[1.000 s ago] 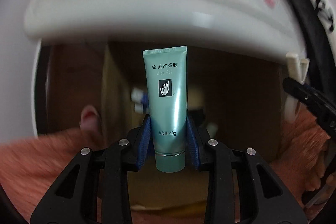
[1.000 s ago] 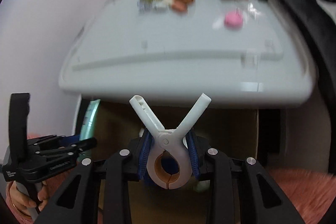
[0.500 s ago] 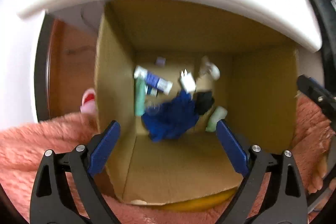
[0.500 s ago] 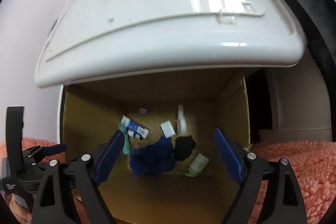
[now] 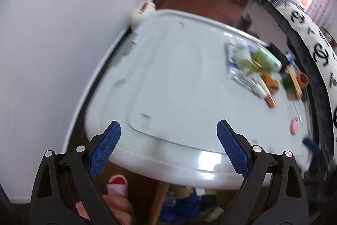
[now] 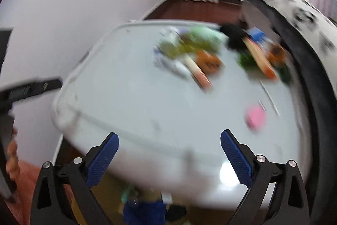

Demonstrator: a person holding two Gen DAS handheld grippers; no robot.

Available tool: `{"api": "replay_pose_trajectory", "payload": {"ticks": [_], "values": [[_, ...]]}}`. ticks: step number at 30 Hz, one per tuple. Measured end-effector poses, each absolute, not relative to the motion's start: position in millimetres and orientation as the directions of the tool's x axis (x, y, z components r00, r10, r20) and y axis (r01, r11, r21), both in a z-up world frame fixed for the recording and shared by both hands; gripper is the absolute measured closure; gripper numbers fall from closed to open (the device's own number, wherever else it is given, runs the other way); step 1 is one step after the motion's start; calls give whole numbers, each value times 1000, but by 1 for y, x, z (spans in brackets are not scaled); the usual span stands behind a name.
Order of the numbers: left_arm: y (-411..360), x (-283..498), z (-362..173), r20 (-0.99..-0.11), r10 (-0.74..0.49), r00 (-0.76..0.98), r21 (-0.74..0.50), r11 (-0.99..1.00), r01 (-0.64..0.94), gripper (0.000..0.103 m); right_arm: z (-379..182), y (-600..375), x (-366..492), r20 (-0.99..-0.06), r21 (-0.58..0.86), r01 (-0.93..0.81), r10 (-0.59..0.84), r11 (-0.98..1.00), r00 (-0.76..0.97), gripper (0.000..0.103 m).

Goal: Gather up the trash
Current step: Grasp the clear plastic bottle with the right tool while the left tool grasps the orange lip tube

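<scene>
My left gripper (image 5: 168, 147) is open and empty, held over the near edge of a white table (image 5: 168, 81). My right gripper (image 6: 169, 154) is also open and empty, over the same table (image 6: 134, 107). A blurred pile of trash (image 5: 265, 71) lies at the table's far right: green bottle, orange pieces, wrappers. It shows in the right wrist view too (image 6: 212, 56). A pink round item (image 6: 256, 117) lies nearer, also in the left wrist view (image 5: 293, 127). Under the table edge a cardboard box (image 5: 162, 197) holds blue cloth (image 6: 145, 212) and dropped items.
A white wall (image 5: 52, 45) runs along the left. A black-and-white patterned blanket (image 5: 316, 39) borders the right. A red and pink slipper (image 5: 118, 182) lies on the floor by the box. The left gripper's body (image 6: 31, 88) shows at the right wrist view's left edge.
Both grippers opened and dropped the teal tube and the white clip into the box, then tilted up from the box to the tabletop.
</scene>
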State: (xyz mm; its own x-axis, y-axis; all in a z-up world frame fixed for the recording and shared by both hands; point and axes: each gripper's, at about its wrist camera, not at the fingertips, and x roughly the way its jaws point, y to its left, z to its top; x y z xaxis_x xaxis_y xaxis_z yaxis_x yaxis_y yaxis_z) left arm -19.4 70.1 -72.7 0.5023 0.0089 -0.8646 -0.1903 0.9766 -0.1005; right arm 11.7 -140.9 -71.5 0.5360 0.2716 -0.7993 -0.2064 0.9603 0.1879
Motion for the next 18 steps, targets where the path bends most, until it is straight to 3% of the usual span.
{"api": "replay_pose_trajectory", "payload": {"ticks": [8,10,12,13,15,18], "values": [[101,-31,-92,-898,-31,439,-159,953,-258,13,-108,-84,134,-830,-35,-244,107,969,547,11],[100,-34,-90,-898,-37,439,-164,953,-256,13,-120,-79,149,-839,-82,-234,60,969,541,19],[97,-34,-90,-899,-46,436,-166,956,-241,13,-136,-77,161,-869,-90,-232,37,969,493,45],[91,-33,-91,-900,-52,434,-167,958,-231,13,-140,-82,161,-875,-54,-226,63,973,480,50],[86,-31,-91,-900,-57,431,-163,963,-213,13,-136,-89,161,-876,-4,-206,96,979,473,71],[80,-28,-94,-904,-37,426,-134,971,-200,13,-129,-99,153,-878,22,-193,112,981,466,76]]}}
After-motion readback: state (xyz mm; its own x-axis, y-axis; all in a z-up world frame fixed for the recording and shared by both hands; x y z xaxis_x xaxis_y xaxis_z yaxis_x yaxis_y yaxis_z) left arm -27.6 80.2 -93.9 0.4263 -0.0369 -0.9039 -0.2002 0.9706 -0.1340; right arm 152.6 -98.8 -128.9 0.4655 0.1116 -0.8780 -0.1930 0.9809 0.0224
